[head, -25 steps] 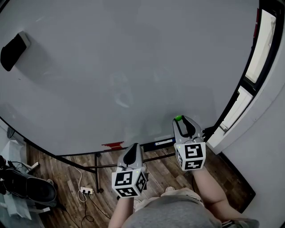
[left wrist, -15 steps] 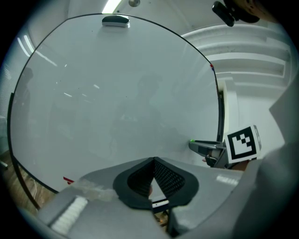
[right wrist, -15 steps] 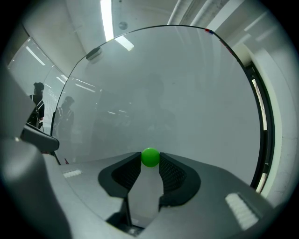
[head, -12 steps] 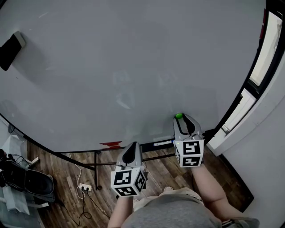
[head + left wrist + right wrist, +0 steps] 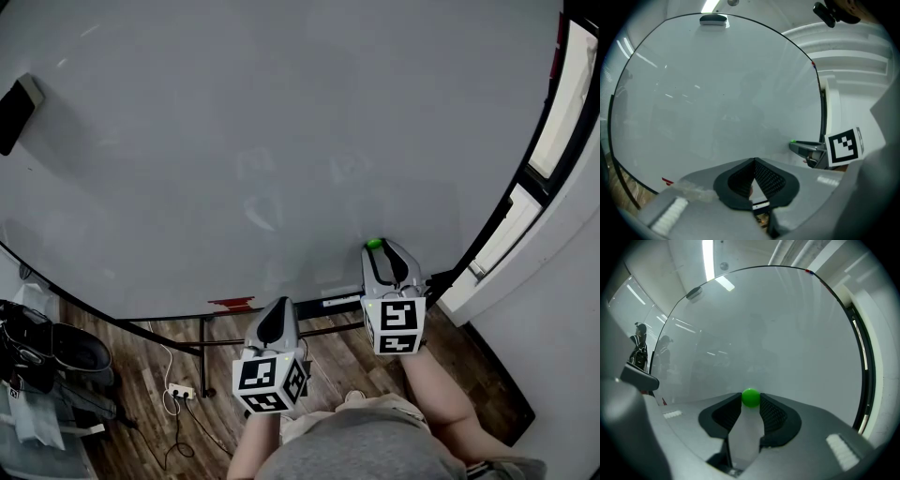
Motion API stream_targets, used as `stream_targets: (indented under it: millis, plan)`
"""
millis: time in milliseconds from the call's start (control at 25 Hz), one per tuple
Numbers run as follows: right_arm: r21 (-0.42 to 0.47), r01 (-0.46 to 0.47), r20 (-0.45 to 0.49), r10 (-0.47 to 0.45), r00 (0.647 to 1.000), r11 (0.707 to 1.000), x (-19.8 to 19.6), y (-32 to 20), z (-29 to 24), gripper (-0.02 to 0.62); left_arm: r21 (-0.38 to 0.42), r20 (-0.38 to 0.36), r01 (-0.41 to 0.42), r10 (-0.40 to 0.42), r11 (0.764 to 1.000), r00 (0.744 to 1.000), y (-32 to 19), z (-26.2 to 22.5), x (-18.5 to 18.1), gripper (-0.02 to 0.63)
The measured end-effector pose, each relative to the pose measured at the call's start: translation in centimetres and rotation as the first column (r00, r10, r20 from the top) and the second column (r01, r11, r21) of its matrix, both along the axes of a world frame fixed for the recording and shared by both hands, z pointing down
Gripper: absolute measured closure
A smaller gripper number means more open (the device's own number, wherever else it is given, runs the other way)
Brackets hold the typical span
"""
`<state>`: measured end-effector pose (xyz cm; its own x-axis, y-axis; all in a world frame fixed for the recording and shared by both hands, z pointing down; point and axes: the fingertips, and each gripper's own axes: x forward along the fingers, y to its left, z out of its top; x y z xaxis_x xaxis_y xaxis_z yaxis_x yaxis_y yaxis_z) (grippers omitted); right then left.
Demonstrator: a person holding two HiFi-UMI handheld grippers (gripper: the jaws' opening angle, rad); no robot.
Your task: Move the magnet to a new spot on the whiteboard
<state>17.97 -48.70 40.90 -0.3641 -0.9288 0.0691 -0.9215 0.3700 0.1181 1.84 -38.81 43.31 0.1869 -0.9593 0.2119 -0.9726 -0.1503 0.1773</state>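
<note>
A small round green magnet point(image 5: 750, 397) sits pinched between the tips of my right gripper point(image 5: 750, 400), close to the whiteboard point(image 5: 764, 333). In the head view the same magnet point(image 5: 374, 245) shows at the tip of the right gripper point(image 5: 377, 249), low on the whiteboard point(image 5: 281, 141) toward its right side. I cannot tell whether the magnet touches the board. My left gripper point(image 5: 275, 324) hangs lower, below the board's bottom edge, its jaws shut with nothing between them point(image 5: 753, 165). The left gripper view also catches the right gripper point(image 5: 799, 146) with the magnet point(image 5: 792, 141).
A black eraser point(image 5: 17, 111) clings to the whiteboard's upper left. The board's stand point(image 5: 281, 333), a power strip point(image 5: 181, 390) and cables lie on the wooden floor. Bags point(image 5: 42, 361) are at lower left. A white wall and window frame point(image 5: 534, 187) close the right side.
The right gripper with the magnet has shifted slightly down along the board. The left gripper has stayed put. The view has tilted a little, so the eraser sits nearer the left edge.
</note>
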Motion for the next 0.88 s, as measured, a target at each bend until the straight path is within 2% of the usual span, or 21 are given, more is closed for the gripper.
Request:
stream_targets:
  millis: [200,320,640,800,880]
  plan:
    - [-0.011,0.037,0.014,-0.037,0.999,0.999,-0.1,0.1,0.0,0.465,-0.003,-0.011,0.015,-0.015,1.000,1.000,0.0,0.2,0.5,0.601]
    - [-0.019,0.066,0.017,-0.066,0.998,0.998,-0.2,0.5,0.0,0.413,-0.007,-0.020,0.029,-0.029,1.000,0.999,0.3,0.4,0.9,0.601]
    - [-0.063,0.122,0.024,-0.120,0.992,0.991,0.6,2.9,1.0,0.414,-0.039,-0.052,0.026,-0.028,0.999,0.998,1.4,1.6,3.0,0.601]
    - [-0.098,0.193,0.049,-0.189,0.981,0.976,-0.3,5.0,1.8,0.452,-0.048,-0.049,0.023,-0.025,0.999,0.998,1.8,2.3,3.2,0.601]
    - [-0.108,0.221,0.061,-0.215,0.975,0.969,-0.7,6.0,2.0,0.503,-0.043,-0.051,0.027,-0.029,0.999,0.998,2.0,2.3,3.0,0.601]
